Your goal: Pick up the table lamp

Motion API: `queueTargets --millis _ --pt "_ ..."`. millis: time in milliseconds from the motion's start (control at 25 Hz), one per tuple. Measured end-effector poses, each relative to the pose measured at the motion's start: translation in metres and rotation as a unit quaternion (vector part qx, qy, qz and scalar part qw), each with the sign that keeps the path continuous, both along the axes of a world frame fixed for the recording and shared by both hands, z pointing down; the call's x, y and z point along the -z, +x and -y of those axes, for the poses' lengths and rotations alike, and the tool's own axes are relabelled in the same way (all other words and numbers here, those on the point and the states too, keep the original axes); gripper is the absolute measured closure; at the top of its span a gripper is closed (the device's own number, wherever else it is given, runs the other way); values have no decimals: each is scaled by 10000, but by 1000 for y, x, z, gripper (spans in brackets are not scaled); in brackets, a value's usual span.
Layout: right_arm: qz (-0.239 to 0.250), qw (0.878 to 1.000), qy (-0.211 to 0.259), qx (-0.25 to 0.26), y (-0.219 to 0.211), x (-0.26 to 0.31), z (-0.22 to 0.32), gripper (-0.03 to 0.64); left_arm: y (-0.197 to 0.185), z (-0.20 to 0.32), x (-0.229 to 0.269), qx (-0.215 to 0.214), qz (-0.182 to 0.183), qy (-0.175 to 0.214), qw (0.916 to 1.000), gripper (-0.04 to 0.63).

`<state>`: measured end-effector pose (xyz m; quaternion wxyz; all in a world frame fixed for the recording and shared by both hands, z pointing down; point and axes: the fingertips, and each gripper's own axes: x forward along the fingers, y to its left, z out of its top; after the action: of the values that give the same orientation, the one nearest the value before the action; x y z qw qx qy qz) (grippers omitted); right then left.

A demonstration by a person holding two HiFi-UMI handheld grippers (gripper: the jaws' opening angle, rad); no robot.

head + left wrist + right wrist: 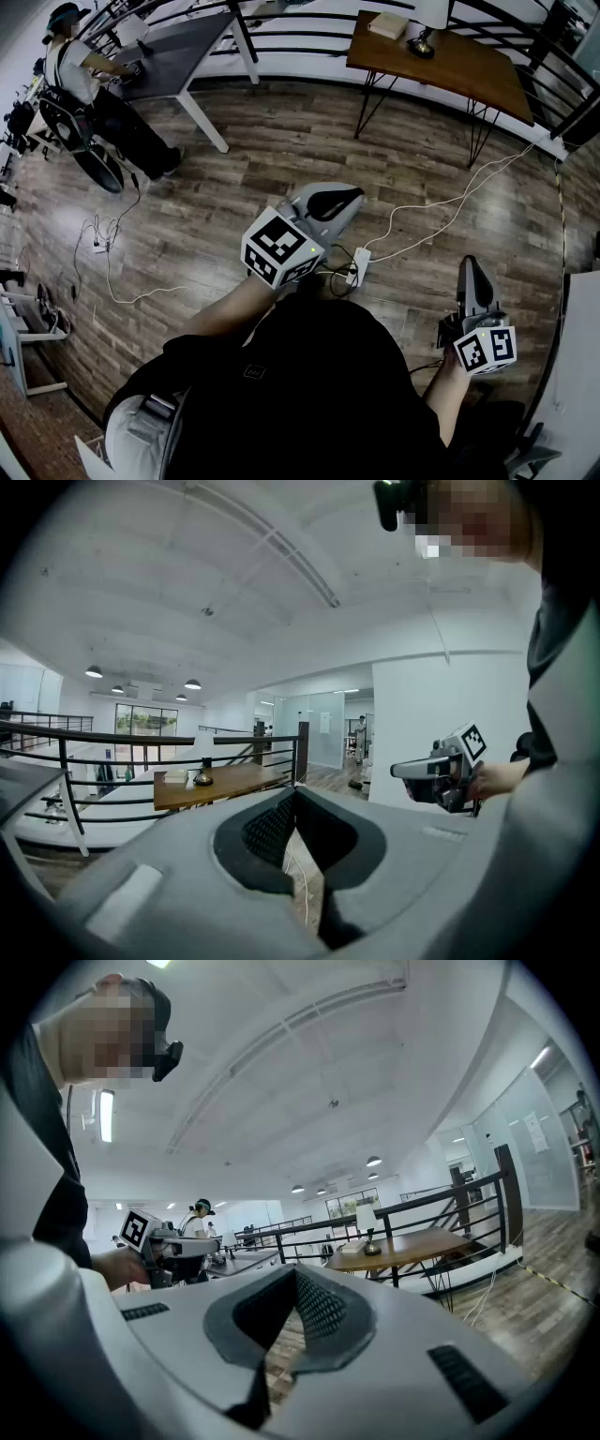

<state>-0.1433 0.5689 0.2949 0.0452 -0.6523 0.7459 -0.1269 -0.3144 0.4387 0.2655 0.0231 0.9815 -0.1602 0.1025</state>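
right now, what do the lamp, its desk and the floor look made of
Lamp: dark glossy base, likely metal; pale shade, material unclear.
Desk: brown wood-look top, matte, on thin black legs, probably metal rod.
Floor: grey-brown planks with grain, wood or laminate, slight sheen.

Black shirt (309, 375), grey left tool (357, 195), black-white marker cube (281, 246).

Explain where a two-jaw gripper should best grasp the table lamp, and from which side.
On the table lamp, the slim stem between wide shade and domed base, probably level from the floor side of the wooden table: a railing runs behind, a book lies beside.
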Motion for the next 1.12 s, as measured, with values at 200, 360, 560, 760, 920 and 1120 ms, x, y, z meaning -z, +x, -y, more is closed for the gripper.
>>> queueTargets --millis 200,360,560,760,920,1120 --pt "-13 10000 25 35 16 -6 -12 607 20 -10 -3 -7 -17 24 10000 588" --pt "-32 9998 -75 189 17 -14 -12 607 26 -18 -7 -36 22 15 10000 588" --pt "-44 9992 33 404 3 -14 4 607 21 -16 -15 -41 -14 26 10000 588" --pt "-108 9995 66 285 -17 -8 55 607 -3 23 -18 -19 -98 15 9999 588" --pt "-82 9995 131 278 -47 1 103 607 -28 61 -18 -33 -4 202 9998 588" --pt "83 9998 122 117 -78 1 148 607 -56 106 -16 -121 -63 174 9998 588"
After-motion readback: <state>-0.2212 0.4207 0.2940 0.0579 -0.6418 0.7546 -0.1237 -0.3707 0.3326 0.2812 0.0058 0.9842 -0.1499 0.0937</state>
